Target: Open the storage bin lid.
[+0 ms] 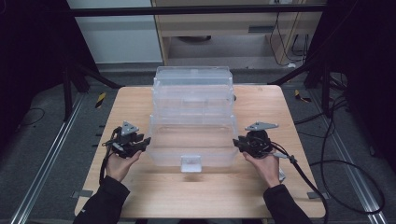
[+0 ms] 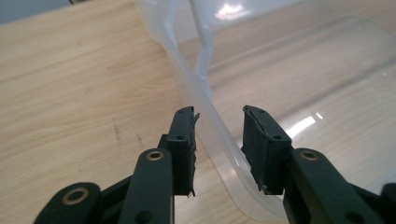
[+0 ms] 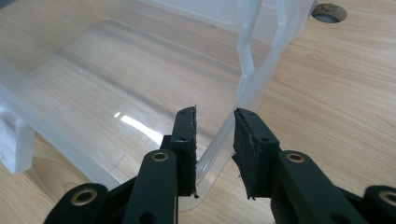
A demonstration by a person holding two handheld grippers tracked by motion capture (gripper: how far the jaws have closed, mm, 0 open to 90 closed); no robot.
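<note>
While straddling its thin rim, 2 hand-held grippers (image 1: pixel 145 142) (image 1: pixel 236 141), jaws narrowly apart, at a clear plastic bin (image 1: pixel 191 140).

The clear plastic box (image 1: pixel 192 119) blocks the table's (image 1: pixel 140 186) centre, from 12 o'clock nearly to the near edge. Bare wood lies open at 9, 3 and 6 o'clock. Its side rims (image 2: pixel 219 126) sit between each gripper's parted jaws.

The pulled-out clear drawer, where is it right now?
In the high view, the clear drawer sits front and centre on the wooden table, between the left hand-held gripper and right hand-held gripper.
</note>
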